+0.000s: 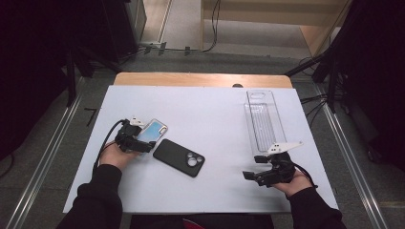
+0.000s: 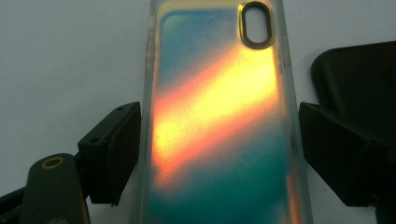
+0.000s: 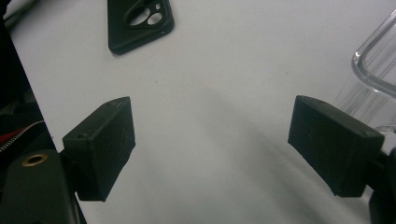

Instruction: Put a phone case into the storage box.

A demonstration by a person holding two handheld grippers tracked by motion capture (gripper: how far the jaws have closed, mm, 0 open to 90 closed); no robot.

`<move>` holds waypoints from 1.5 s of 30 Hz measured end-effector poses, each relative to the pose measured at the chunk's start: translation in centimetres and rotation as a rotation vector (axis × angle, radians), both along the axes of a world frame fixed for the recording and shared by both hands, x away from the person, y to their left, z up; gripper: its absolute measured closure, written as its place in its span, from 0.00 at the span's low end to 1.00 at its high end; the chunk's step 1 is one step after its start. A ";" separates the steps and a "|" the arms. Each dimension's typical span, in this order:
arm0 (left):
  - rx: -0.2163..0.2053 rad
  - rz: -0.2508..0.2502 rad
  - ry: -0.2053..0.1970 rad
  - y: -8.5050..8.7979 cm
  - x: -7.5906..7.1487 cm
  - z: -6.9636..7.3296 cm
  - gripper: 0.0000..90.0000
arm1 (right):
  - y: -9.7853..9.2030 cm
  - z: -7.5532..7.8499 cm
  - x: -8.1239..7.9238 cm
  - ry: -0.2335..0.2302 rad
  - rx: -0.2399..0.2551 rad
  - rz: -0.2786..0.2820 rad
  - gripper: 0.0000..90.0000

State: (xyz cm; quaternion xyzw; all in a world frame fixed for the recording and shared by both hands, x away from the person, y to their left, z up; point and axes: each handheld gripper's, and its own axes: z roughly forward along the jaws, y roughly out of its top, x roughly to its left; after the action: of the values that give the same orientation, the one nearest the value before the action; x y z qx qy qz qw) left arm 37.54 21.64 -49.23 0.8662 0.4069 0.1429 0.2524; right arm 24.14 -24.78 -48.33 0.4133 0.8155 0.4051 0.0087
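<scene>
My sleeves [image 1: 98, 200] black. Grippers black: left [image 1: 136, 142], right [image 1: 255, 167]; grey plate [image 1: 285, 146], black cables [image 1: 106, 139].

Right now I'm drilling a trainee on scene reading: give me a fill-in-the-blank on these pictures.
1. The left claw straddles the ___ case.
2. The black case lies with its camera cutout facing ___.
3. The clear tray lies nearest the ___ claw.
4. The right claw's jaws are ___.

Missing: iridescent; up; right; open

Lab or recording studio: white-topped desk [image 1: 200, 102] on grey carpet, metal floor rails [image 1: 351, 157], black curtains [image 1: 43, 57], loose cables [image 1: 210, 28], stand legs [image 1: 310, 64].
</scene>
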 end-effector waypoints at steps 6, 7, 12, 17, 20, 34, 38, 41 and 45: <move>-0.003 0.005 0.010 0.0 0.1 0.1 0.19 | 0.0 0.0 0.0 0.002 0.002 -0.006 0.14; -0.004 0.008 0.010 0.0 0.1 0.1 0.19 | 0.0 0.0 0.0 0.001 0.003 -0.004 0.14; -0.023 0.032 0.029 0.0 0.3 0.8 0.19 | -0.1 0.0 0.0 -0.005 0.007 -0.005 0.15; -0.059 0.048 0.010 0.4 0.2 2.1 0.19 | -0.1 0.0 0.0 -0.007 0.006 -0.006 0.14; -0.087 0.050 0.006 0.7 0.1 2.8 0.19 | -0.1 0.1 0.0 -0.007 0.005 -0.007 0.15; -0.177 -0.024 0.031 -1.4 -1.4 4.8 0.19 | -0.1 0.1 0.0 -0.008 0.004 -0.006 0.14; -0.199 -0.054 0.047 -2.5 -2.3 5.1 0.19 | 0.0 0.1 0.0 -0.015 0.010 -0.007 0.14; -0.209 -0.070 0.053 -3.1 -2.6 5.2 0.19 | 0.1 0.2 0.0 -0.009 0.020 -0.006 0.14; -0.234 -0.096 0.073 -4.2 -3.2 5.3 0.19 | 0.1 0.2 0.0 -0.007 0.022 -0.015 0.14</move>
State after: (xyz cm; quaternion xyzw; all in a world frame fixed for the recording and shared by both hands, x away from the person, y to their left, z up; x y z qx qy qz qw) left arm 34.29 17.46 -43.94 0.8540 0.3879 0.0505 0.3431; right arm 24.11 -24.70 -48.14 0.4180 0.8080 0.4152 0.0098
